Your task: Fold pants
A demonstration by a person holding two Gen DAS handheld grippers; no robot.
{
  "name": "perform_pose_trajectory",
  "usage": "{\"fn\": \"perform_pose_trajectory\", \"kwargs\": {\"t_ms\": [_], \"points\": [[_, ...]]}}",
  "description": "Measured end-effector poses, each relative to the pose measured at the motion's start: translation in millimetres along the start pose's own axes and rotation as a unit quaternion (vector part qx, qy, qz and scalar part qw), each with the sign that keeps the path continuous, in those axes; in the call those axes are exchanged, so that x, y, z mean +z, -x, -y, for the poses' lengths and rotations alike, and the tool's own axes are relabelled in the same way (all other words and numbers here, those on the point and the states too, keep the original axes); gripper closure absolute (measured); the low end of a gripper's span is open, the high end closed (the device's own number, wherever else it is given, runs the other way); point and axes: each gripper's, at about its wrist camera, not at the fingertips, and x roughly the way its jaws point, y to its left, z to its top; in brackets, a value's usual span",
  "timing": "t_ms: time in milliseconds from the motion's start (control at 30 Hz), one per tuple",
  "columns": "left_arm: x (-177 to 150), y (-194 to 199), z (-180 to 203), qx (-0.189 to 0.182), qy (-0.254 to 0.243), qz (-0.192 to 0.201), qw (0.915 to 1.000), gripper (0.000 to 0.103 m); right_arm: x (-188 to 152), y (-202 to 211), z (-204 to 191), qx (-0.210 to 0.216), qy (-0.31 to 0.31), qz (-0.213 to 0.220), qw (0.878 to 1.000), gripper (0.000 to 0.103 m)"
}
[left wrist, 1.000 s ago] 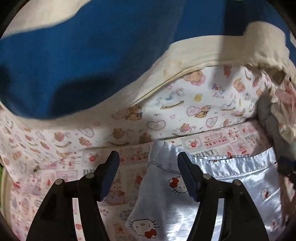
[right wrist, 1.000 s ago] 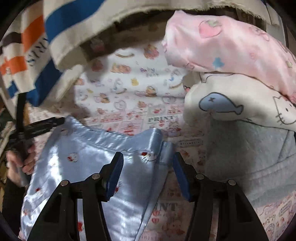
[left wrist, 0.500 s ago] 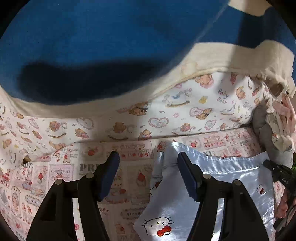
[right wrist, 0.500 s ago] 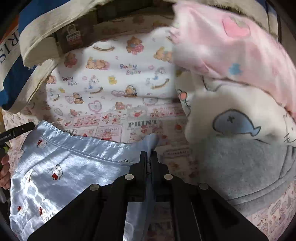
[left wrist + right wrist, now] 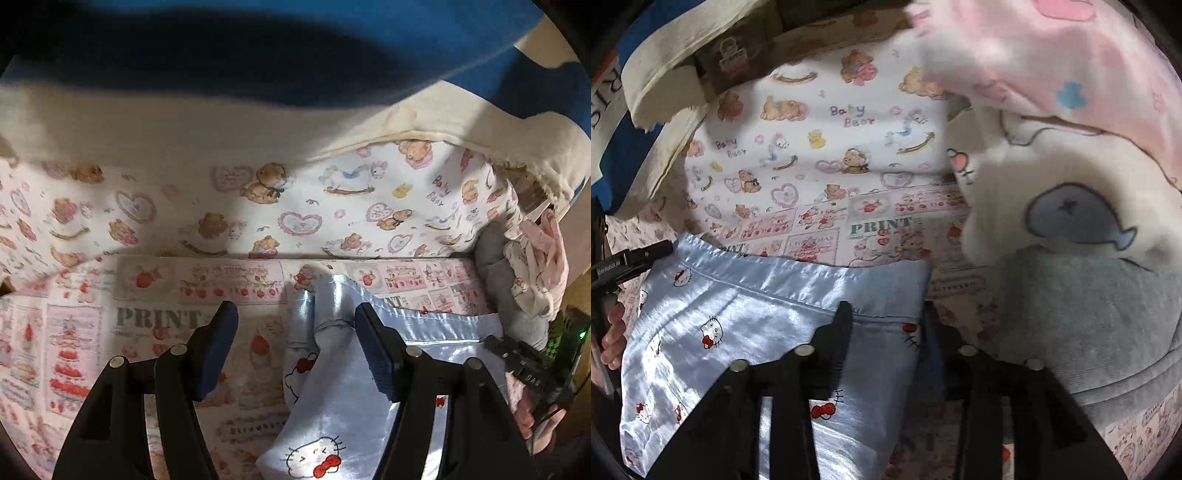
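Observation:
The pants [image 5: 746,325] are light blue satin with Hello Kitty prints and lie flat on a patterned bedsheet [image 5: 879,225]. In the left wrist view the pants [image 5: 332,406] have a bunched corner between my open fingers. My left gripper [image 5: 295,332] is open, with the corner just inside the right pad. My right gripper [image 5: 884,314] is open over the pants' right waistband corner, not holding it. The other gripper [image 5: 628,262] shows at the pants' left edge.
A pile of clothes lies to the right: a grey garment [image 5: 1089,317], a white whale-print one [image 5: 1071,218] and a pink one [image 5: 1052,55]. A bear-print pillow [image 5: 332,206] and a blue and cream blanket [image 5: 258,55] lie behind.
My right gripper was shut on the waistband corner half a second ago and has now opened. My left gripper moved closer to the pants' left corner.

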Motion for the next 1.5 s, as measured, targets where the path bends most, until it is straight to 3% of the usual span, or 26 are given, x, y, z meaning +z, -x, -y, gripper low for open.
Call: {"fn": "perform_pose_trajectory", "kwargs": {"t_ms": [133, 333, 367, 433, 500, 633, 667, 733, 900, 1133, 1367, 1500], "points": [[2.8, -0.6, -2.8, -0.026, -0.002, 0.015, 0.9995, 0.040, -1.8, -9.1, -3.0, -0.003, -0.002, 0.003, 1.000, 0.056], [6.2, -8.8, -14.6, -0.071, 0.031, 0.000, 0.9970, 0.042, 1.9, -13.2, -1.5, 0.007, -0.006, -0.001, 1.000, 0.057], [7.0, -11.1, -16.9, -0.082, 0.039, -0.006, 0.9959, 0.044, 2.8, -14.0, -0.7, 0.011, -0.008, -0.001, 1.000, 0.062], [8.6, -14.0, -19.8, -0.094, 0.052, -0.008, 0.9941, 0.055, 4.8, -15.9, 3.2, 0.025, -0.017, -0.001, 1.000, 0.071], [9.9, -20.4, -19.0, -0.111, 0.056, -0.021, 0.9920, 0.066, 5.6, -19.0, 5.4, 0.058, -0.017, -0.002, 0.998, 0.088], [10.6, -29.5, -6.4, -0.105, 0.039, -0.040, 0.9929, 0.082, 3.4, -18.0, 9.5, 0.082, -0.021, -0.003, 0.996, 0.094], [10.4, -31.6, -1.4, -0.096, 0.030, -0.046, 0.9939, 0.096, 3.0, -17.6, 9.6, 0.084, -0.021, -0.002, 0.996, 0.094], [8.7, -29.9, 5.7, -0.083, 0.017, -0.045, 0.9954, 0.099, 2.5, -15.9, 10.1, 0.089, -0.021, -0.001, 0.996, 0.095], [11.3, 13.3, 16.8, -0.091, -0.019, 0.001, 0.9957, 0.099, 0.7, 10.8, 11.5, 0.115, -0.022, 0.019, 0.993, 0.096], [8.3, 86.7, 41.2, -0.095, -0.062, 0.001, 0.9935, 0.099, -7.2, 77.6, -7.8, 0.144, 0.015, 0.058, 0.988, 0.096], [-38.8, 149.5, 54.2, -0.093, -0.105, 0.000, 0.9901, 0.098, -45.9, 156.3, -26.8, 0.164, 0.071, 0.088, 0.980, 0.096], [-72.1, 187.8, 60.7, -0.092, -0.122, 0.028, 0.9879, 0.099, -74.4, 199.1, -40.6, 0.160, 0.105, 0.109, 0.975, 0.096]]}}
